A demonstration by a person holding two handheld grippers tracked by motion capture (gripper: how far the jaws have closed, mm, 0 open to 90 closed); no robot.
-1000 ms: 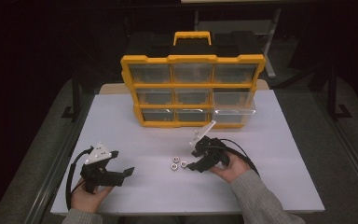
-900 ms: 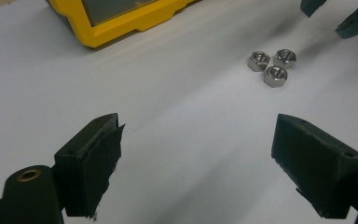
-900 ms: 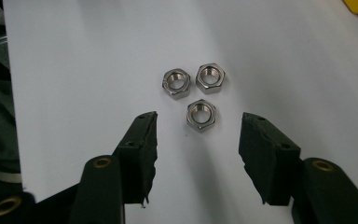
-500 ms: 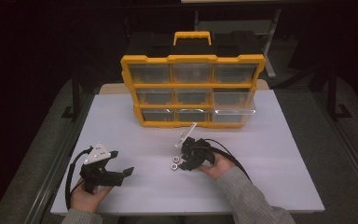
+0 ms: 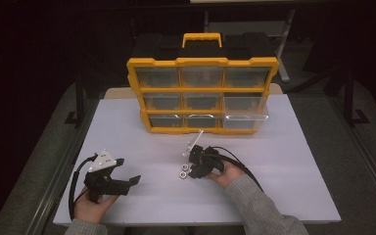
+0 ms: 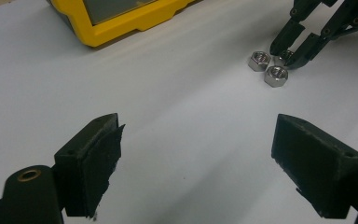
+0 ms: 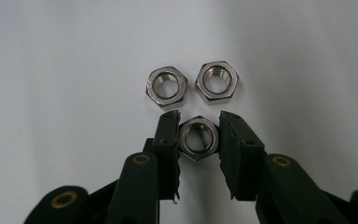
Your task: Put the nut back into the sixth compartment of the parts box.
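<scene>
Right gripper [image 7: 198,128] jaws just closing, now clamped on nut [image 7: 198,138] lying flat on white table [image 7: 51,70]. Two more nuts [image 7: 166,87] just beyond its tips. Left gripper [image 6: 198,154] jaws wide apart. Yellow organizer [image 5: 201,93] behind.

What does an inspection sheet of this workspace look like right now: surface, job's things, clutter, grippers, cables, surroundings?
Surface: white table, flat, bare around the work.
Job's things: three steel hex nuts; one nut between the right jaws, two loose nuts just beyond it.
Clutter: nothing seen.
Grippers: right gripper has just closed, pads against the nut's sides; left gripper open, holding nothing.
Cables: black cable trails from the right gripper across the table.
Surroundings: yellow drawer organizer upright at the back; dark room.
</scene>
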